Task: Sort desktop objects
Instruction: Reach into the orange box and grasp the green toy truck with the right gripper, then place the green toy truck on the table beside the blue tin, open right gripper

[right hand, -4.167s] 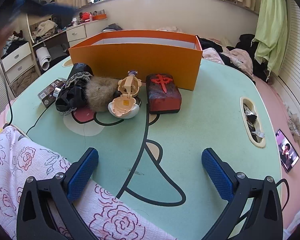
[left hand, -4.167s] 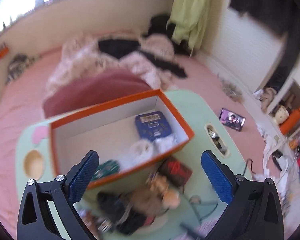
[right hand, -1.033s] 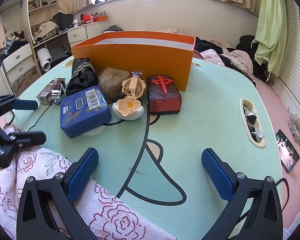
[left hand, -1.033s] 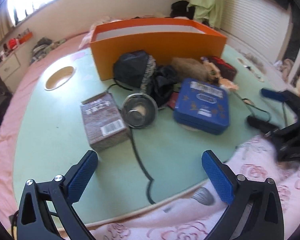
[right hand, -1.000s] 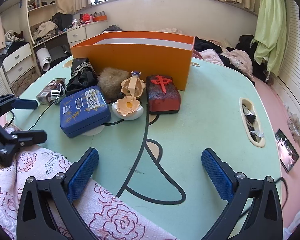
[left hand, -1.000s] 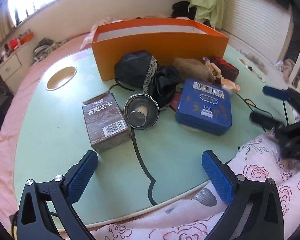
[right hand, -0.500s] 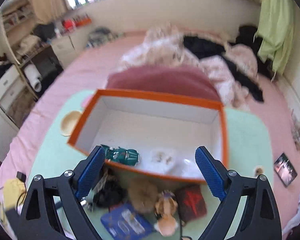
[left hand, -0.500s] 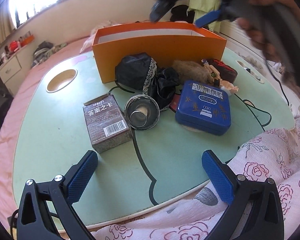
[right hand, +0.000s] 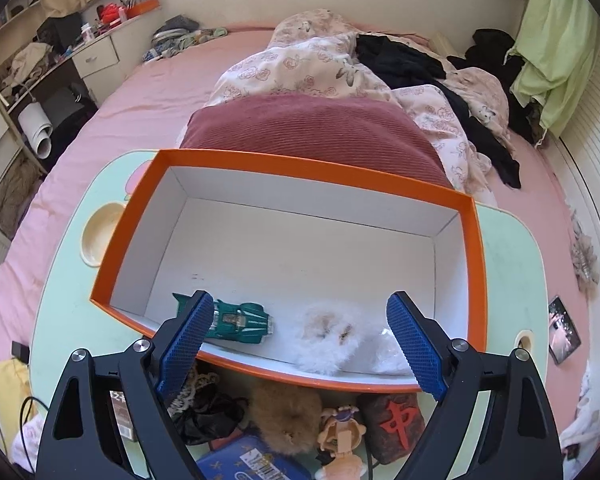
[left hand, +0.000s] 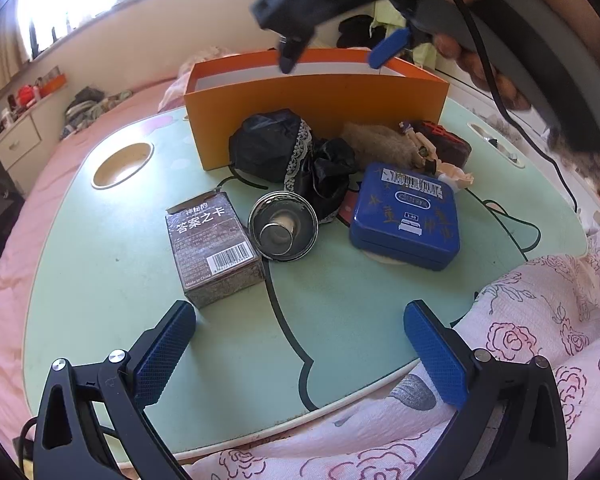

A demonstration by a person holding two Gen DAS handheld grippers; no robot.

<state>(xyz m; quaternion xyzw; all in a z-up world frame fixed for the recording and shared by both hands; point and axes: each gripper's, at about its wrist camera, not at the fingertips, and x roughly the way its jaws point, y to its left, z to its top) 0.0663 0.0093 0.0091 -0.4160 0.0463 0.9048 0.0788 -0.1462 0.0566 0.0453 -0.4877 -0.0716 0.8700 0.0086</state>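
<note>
An orange box stands at the back of the green table. In front of it lie a brown card box, a metal cup, a blue tin, black lace cloth, a brown fur ball, a toy figure and a red mahjong block. My left gripper is open and empty, low over the table's near edge. My right gripper is open and empty, held high over the box, which holds a green toy car and white fluff. It also shows from below in the left wrist view.
A round cup hole sits at the table's left. A rose-print blanket covers the near right edge. A cable hangs from the right gripper. Behind the table is a bed with a maroon pillow and clothes.
My right gripper has risen from low at the table's near side to high above the orange box, looking down into it. The left gripper has stayed nearly still.
</note>
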